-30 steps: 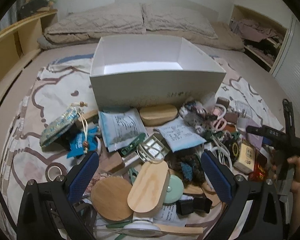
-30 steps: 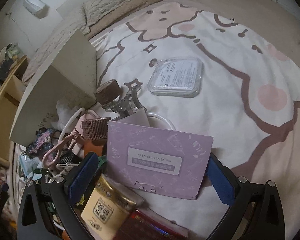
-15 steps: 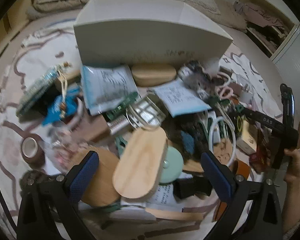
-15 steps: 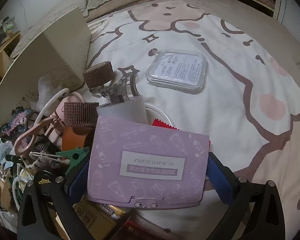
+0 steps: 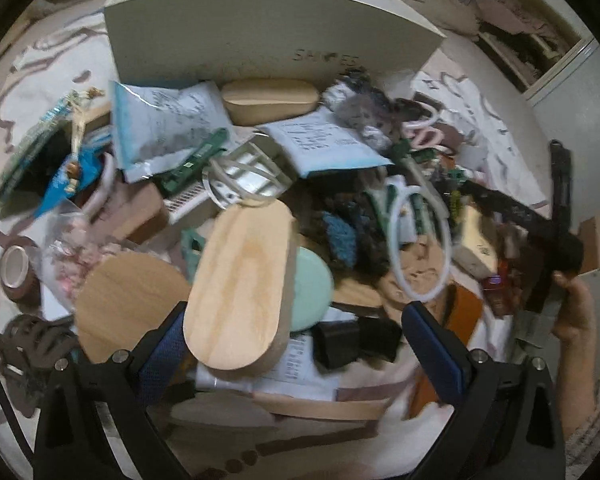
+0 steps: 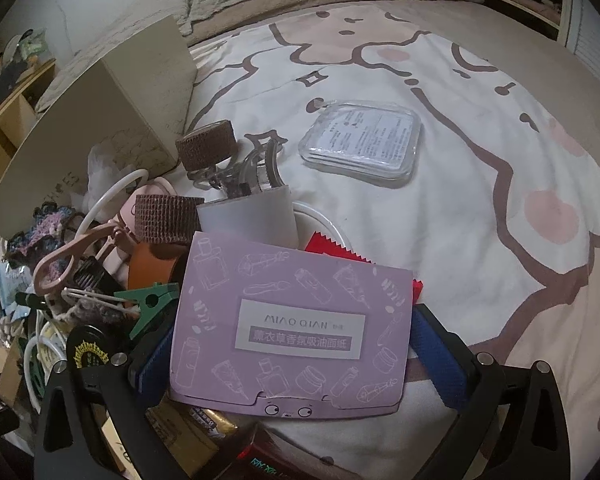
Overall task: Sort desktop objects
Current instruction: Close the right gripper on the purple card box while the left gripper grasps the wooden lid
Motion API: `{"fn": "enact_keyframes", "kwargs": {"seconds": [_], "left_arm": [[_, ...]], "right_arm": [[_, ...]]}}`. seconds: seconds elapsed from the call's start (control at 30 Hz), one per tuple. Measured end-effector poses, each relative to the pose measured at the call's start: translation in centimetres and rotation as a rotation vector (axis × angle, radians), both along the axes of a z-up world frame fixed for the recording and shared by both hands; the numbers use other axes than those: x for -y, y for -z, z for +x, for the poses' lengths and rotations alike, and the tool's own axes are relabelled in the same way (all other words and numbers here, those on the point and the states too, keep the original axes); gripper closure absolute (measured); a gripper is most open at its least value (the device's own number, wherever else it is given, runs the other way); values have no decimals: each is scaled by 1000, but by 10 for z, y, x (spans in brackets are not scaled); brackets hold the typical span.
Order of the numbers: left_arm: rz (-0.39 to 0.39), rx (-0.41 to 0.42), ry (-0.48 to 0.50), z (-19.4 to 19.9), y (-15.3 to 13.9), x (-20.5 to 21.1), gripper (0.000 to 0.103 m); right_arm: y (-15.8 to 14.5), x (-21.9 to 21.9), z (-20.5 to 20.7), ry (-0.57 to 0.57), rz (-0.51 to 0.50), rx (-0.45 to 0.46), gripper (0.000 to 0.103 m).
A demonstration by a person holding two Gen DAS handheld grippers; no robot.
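Between the right gripper's (image 6: 292,354) spread jaws, a purple packet (image 6: 290,326) hides clutter; left gripper (image 5: 296,336) likewise spread.

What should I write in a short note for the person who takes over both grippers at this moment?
Left gripper: open, empty, low over the pile, the oval wooden lid between its fingers but not gripped.
Right gripper: open, its fingers on either side of the purple paper pack; whether they touch it cannot be told.
White box: behind the pile on the bed; its inside is not visible now.
Clear square case: lies alone on the blanket, away from the pile.
Done: nothing visibly sorted yet.
Left: nearly everything; probably begin with the lid and the purple pack.
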State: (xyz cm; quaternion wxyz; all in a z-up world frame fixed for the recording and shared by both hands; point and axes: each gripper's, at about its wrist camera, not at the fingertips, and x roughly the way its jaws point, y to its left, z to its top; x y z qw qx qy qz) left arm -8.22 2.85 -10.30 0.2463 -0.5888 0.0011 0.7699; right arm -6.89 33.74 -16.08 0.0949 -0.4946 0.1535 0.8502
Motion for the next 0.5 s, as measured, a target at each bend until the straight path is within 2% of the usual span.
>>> {"fn": "enact_keyframes", "kwargs": {"seconds": [0.1,0.27,0.5], "left_arm": [[63,24,45,5,-2,-4,1],[103,32,122,14,-4,-18,0],[183,70,177,15,-5,-30,0]], "right_arm": [[1,1,-1,4,11,3,0],[2,2,-5,-5,32,20,0],[4,4,-6,-14,55,27,0]]}}
